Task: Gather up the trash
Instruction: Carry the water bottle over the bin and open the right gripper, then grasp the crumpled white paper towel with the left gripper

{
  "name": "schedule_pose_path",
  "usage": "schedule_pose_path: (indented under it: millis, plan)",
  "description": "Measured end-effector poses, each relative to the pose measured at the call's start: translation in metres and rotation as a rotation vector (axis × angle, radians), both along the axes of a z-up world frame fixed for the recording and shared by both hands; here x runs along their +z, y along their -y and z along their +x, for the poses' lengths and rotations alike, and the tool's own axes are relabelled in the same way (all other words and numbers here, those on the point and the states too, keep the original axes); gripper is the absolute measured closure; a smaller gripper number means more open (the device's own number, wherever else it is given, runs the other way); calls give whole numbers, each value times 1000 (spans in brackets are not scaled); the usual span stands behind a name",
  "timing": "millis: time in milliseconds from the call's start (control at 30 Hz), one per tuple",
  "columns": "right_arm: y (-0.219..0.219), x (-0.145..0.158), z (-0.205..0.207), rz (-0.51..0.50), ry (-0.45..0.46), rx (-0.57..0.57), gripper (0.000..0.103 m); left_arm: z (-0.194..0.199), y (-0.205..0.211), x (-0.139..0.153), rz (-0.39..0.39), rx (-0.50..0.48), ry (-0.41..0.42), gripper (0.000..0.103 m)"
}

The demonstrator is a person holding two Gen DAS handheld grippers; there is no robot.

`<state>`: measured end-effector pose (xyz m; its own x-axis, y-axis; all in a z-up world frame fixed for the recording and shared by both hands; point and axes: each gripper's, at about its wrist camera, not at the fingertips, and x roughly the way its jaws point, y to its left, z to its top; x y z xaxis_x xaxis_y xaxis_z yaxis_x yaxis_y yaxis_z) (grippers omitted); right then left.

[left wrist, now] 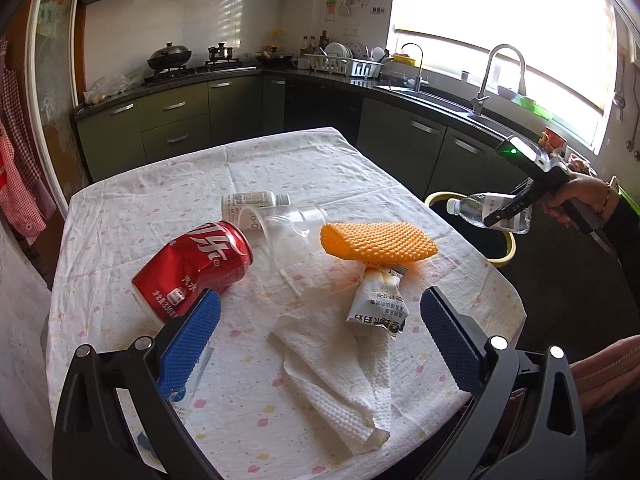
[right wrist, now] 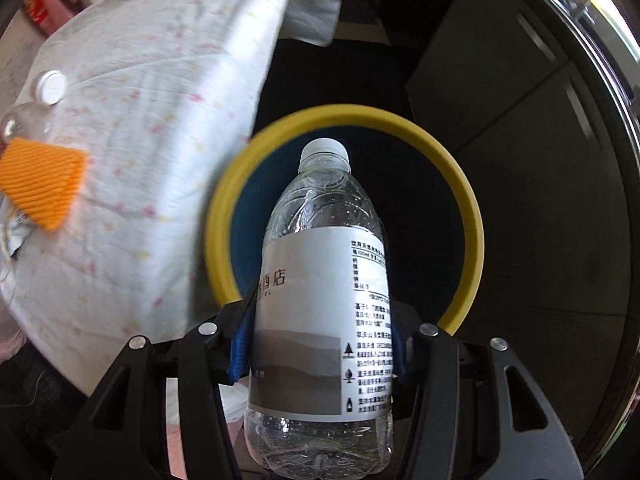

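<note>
My right gripper (right wrist: pixel 320 344) is shut on a clear water bottle (right wrist: pixel 324 280) with a white label, held over the yellow-rimmed bin (right wrist: pixel 224 208) beside the table; the bottle (left wrist: pixel 480 206) and bin (left wrist: pixel 506 252) also show in the left wrist view. My left gripper (left wrist: pixel 320 320) is open above the table's near edge. Ahead of it lie a white paper towel (left wrist: pixel 340 368), a small food wrapper (left wrist: pixel 378 304), an orange foam net (left wrist: pixel 378 242), a red cola can (left wrist: pixel 192 270), a clear plastic cup (left wrist: pixel 280 228) and a small white bottle (left wrist: pixel 252 200).
The table (left wrist: pixel 160 188) has a white flowered cloth. Dark green kitchen cabinets (left wrist: pixel 176 120), a stove and a sink (left wrist: pixel 440 100) line the walls behind. The floor around the bin is dark.
</note>
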<state>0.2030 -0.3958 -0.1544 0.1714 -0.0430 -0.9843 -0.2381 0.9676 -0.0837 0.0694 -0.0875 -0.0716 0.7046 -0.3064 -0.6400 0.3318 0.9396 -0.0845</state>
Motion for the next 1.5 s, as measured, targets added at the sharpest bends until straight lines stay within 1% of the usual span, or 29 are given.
schedule_pose_path:
  millis: [67,100,133,167,200,333,467,633,767,867,1033,1233,1300,1333,1367,1400,1433,1467,1500]
  plan:
    - [10,-11,7,-14,8,-36,50,1,4,-3,8,-12,-6,5]
    - [13,-14,10,-17,11,-49,43,2,5,-4,10,-19,-10,5]
    - [18,-18,12,-24,18,-69,38,2,7,-5,10,-25,-15,5]
    - [21,-19,12,-35,32,-87,36,3,9,-7,8,-34,-23,5]
    - [22,-20,12,-41,40,-98,36,4,10,-9,6,-43,-29,5]
    - [27,-16,2,-6,82,-123,36,8,15,-16,7,-77,-51,5]
    - [13,-10,-19,12,131,-102,36,8,16,-27,3,-107,-98,5]
    - [-7,-8,-44,80,164,-67,35,4,18,-44,4,-143,-150,5]
    - [-24,-5,-63,132,188,-29,35,7,28,-60,32,-195,-161,5]
    - [-35,1,-72,153,204,-10,35,17,33,-74,48,-204,-187,5]
    - [-42,11,-87,195,222,12,34,31,37,-93,61,-179,-214,5]
    - [-46,17,-96,216,237,25,34,30,48,-99,146,-179,-194,5]
    - [-47,18,-97,224,240,30,34,29,50,-99,182,-167,-184,11]
    - [-48,18,-98,226,241,33,34,28,50,-99,193,-161,-181,16]
    - [-50,17,-99,227,240,35,34,28,48,-97,193,-156,-181,24]
    - [-51,17,-99,227,240,37,34,28,46,-96,191,-148,-181,28]
    - [-51,17,-100,227,240,40,34,28,44,-94,183,-144,-181,41]
    - [-52,16,-100,229,239,42,34,28,40,-91,165,-147,-184,57]
    - [-53,17,-100,233,240,45,34,27,38,-89,149,-151,-190,65]
